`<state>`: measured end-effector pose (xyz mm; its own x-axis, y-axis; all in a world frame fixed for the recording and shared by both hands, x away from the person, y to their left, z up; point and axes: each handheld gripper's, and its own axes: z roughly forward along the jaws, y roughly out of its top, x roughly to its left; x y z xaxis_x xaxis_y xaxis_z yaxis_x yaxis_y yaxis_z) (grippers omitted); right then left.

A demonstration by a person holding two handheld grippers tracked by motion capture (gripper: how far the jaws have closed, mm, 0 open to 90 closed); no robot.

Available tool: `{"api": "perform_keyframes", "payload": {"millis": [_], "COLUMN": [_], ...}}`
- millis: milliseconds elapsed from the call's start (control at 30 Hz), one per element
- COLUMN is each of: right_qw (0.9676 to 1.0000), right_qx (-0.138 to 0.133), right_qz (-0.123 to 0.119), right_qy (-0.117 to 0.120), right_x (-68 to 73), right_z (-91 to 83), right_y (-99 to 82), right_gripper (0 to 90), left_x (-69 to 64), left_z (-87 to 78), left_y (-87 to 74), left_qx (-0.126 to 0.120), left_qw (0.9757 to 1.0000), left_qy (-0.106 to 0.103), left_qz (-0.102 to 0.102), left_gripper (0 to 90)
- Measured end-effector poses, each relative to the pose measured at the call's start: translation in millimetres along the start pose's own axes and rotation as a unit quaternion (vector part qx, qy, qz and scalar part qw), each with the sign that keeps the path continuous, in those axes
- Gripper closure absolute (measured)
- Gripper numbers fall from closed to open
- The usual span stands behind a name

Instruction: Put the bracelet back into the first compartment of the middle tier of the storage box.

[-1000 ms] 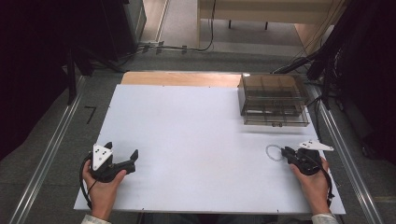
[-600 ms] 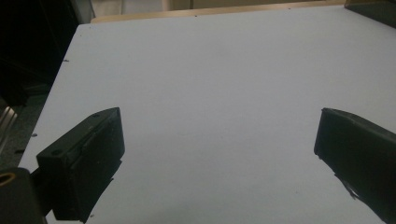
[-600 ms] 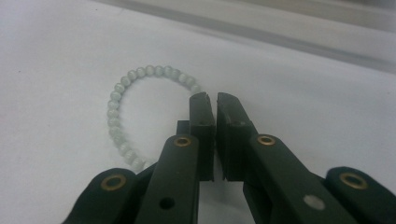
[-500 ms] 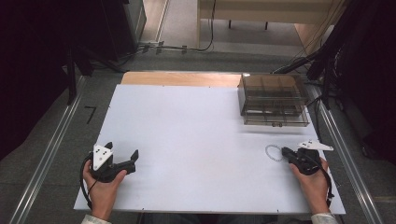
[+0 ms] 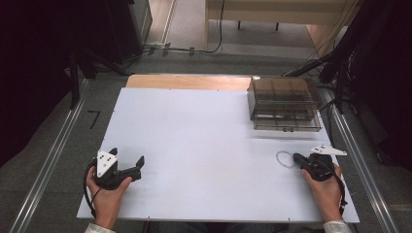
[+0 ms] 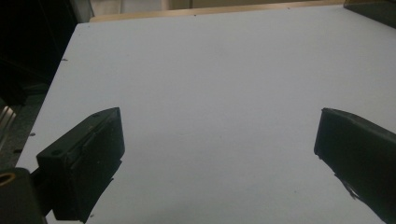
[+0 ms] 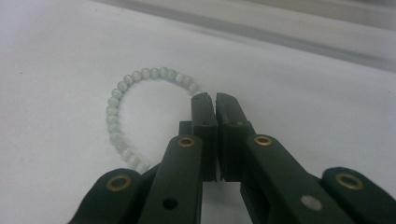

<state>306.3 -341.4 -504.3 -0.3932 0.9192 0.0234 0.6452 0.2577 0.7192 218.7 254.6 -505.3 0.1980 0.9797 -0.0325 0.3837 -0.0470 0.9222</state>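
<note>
Bead bracelet [image 7: 122, 112] in pale milky green, gripper [image 7: 215, 100] jaws in black, table [image 5: 204, 145] in plain white, compartment box [image 5: 284, 103] in smoky transparent brown.

Left claw [image 6: 219, 154] wide apart (jaws black) over bare white table [image 6: 210, 70]

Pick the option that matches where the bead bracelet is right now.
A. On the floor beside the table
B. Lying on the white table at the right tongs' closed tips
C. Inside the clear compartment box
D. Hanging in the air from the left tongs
B: the bead bracelet lies flat on the white table, its loop running under the closed tips of the right tongs; whether it is pinched there is hidden.
</note>
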Motion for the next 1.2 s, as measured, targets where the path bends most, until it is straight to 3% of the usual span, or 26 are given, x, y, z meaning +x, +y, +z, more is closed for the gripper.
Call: {"api": "perform_keyframes", "payload": {"millis": [233, 867, 1200], "right_qw": [0.9999, 0.9976, 0.9963], "right_qx": [-0.004, -0.063, -0.08], "right_qz": [0.007, 0.008, 0.001], "right_qy": [0.007, 0.028, 0.031], "right_x": [-0.4, 5.3, 9.6], "right_z": [-6.5, -31.7, -40.0], "right_y": [0.5, 7.0, 11.3], "right_gripper": [85.5, 85.5, 85.4], "left_x": [-0.1, -0.1, -0.1], "left_z": [-0.7, -0.3, -0.3], "left_y": [0.0, -0.4, -0.4], "left_qx": [0.0, 0.001, 0.0], "left_qw": [1.0, 1.0, 1.0], "left_qy": [0.0, -0.003, -0.002], "left_qz": [-0.001, -0.002, -0.004], "left_gripper": [1.8, 1.8, 1.8]}}
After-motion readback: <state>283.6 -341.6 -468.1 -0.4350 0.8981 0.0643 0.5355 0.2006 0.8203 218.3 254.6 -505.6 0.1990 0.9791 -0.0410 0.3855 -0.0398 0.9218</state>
